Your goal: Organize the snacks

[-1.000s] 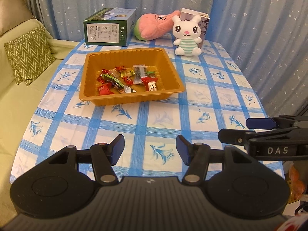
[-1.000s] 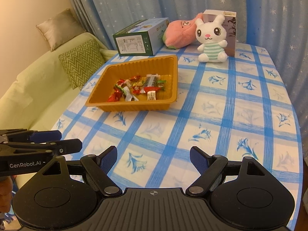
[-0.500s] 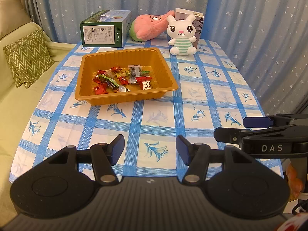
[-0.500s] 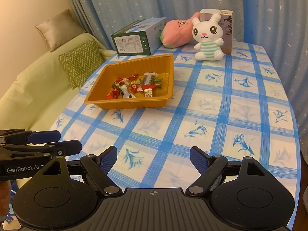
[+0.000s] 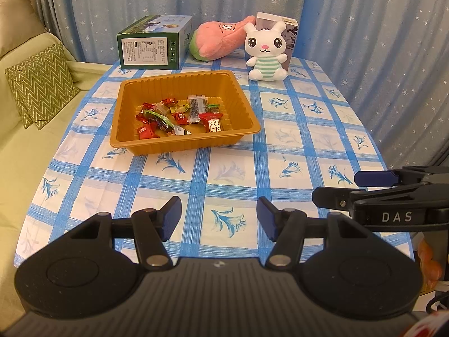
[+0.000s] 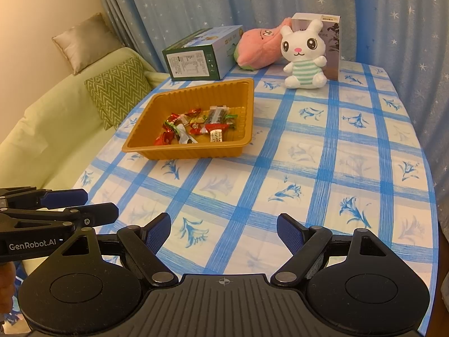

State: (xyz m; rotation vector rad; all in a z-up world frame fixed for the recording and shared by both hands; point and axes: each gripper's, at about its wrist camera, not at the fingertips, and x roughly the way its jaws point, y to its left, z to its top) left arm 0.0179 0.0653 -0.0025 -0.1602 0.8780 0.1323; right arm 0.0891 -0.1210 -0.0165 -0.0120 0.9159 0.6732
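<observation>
Snacks (image 5: 179,116) in bright wrappers lie heaped in an orange plastic tray (image 5: 185,143) on the far left part of a blue-checked table (image 5: 280,146). Behind the tray stand a green box (image 5: 151,46), a pink plush toy (image 5: 219,40) and a white plush rabbit (image 5: 266,53) propped against a tall carton (image 6: 332,42). Both the left gripper (image 5: 219,216) and the right gripper (image 6: 223,231) hover over the near edge, fingers spread wide and holding nothing.

One tray (image 5: 182,143), two boxes (image 5: 153,45), two plush toys (image 5: 265,53), roughly ten wrapped snacks (image 5: 179,115).
</observation>
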